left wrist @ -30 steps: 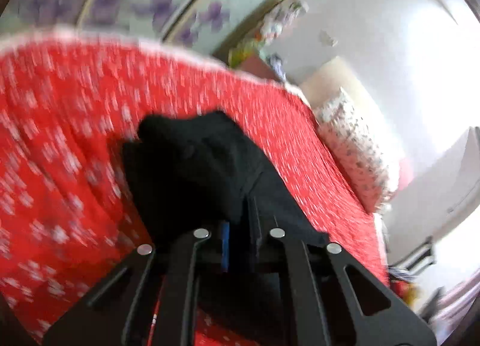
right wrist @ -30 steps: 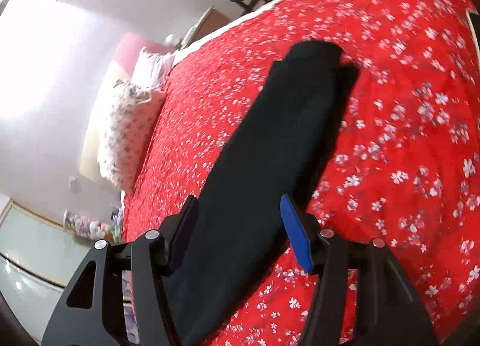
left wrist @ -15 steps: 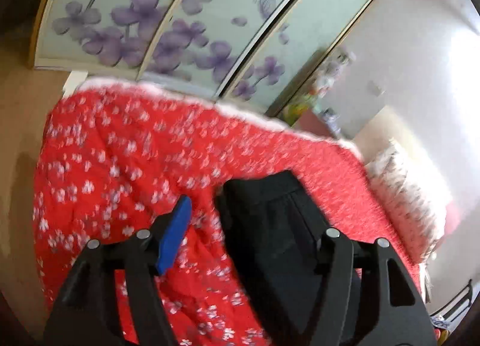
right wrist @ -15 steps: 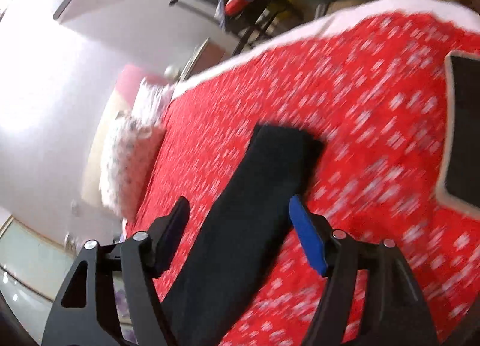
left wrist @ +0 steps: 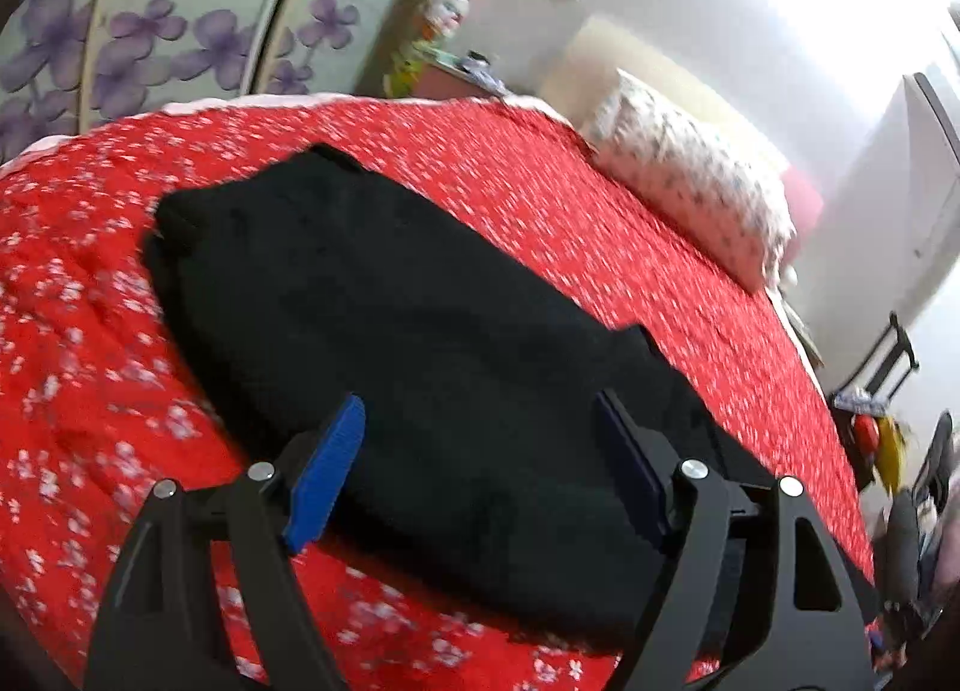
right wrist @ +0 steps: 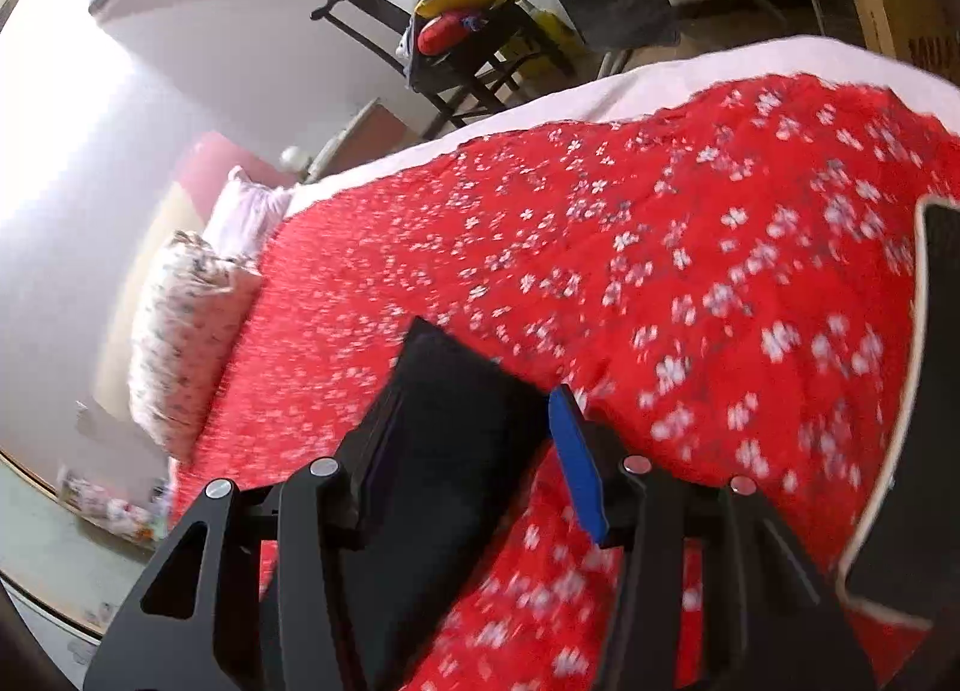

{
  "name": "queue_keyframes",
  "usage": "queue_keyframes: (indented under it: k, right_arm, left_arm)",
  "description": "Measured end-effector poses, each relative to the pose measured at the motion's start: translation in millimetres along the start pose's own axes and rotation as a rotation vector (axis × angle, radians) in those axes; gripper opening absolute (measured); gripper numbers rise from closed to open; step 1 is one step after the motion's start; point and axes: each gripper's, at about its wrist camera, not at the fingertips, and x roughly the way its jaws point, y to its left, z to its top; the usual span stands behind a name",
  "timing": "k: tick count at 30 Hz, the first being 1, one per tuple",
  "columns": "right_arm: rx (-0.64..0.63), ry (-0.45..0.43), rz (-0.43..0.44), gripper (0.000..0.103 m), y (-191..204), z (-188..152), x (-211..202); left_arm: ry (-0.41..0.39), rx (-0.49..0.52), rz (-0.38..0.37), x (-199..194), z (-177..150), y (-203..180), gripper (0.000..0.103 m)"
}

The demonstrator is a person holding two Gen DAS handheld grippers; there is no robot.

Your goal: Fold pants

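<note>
Both tools hang over the long black cotton pants [left wrist: 420,331], which lie flat on the bed with the red, white-flowered quilt [left wrist: 90,391]. My left tool [left wrist: 480,463] has its jaws spreading wider, blue pads either side of the broad waist end without pressing on it. My right tool [right wrist: 462,451] is over the narrow leg end of the pants [right wrist: 456,391]; its jaws are narrowing, cloth lies between them, yet I judge the pads are not gripping it.

To do this fold well, I would seat each tool squarely on its own end of the pants, catch all layers at the edge, then carry the leg end toward the waist with both hands level so the cloth does not skew.

Beyond the pants, toward the headboard, sits a white speckled pillow [left wrist: 690,193], well apart. Off the pants' leg end, past the bed edge, stands a dark wooden chair [right wrist: 456,55] piled with clutter. Near the pants on the quilt lies a black pad with pale trim [right wrist: 924,391]; I would keep the fold short of it.
</note>
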Motion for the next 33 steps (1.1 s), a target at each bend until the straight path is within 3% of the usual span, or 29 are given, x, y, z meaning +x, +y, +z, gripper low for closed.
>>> queue_keyframes:
  k: [4,9,13,18,21,22,24,29,33]
  right_arm:
    - [-0.063,0.008,-0.010,0.049,7,-2,11]
    - [-0.166,-0.022,0.022,0.025,24,-6,7]
    - [-0.277,-0.036,-0.023,0.023,42,-10,7]
    - [-0.125,0.066,-0.070,0.024,19,-6,21]
    - [-0.123,0.073,-0.051,0.025,14,-10,23]
    - [-0.138,0.058,-0.045,0.020,16,-11,22]
    - [-0.165,0.027,-0.013,0.010,24,-12,18]
    - [-0.309,-0.046,0.096,0.008,69,-14,3]
    - [-0.646,0.007,0.384,0.008,141,-53,-14]
  left_arm:
    - [-0.001,0.047,0.014,7,-2,-3,0.084]
    - [0.015,0.037,0.011,11,-4,-9,0.085]
    - [0.015,0.037,0.007,9,-5,-13,0.087]
    - [0.019,0.046,-0.002,9,-7,-13,0.087]
    - [0.023,0.039,-0.005,10,-7,-12,0.087]
    - [0.024,0.036,-0.004,10,-7,-12,0.087]
    - [0.025,0.035,-0.003,10,-7,-13,0.088]
    - [0.022,0.038,0.003,11,-8,-15,0.089]
    - [0.021,0.045,0.003,12,-8,-16,0.090]
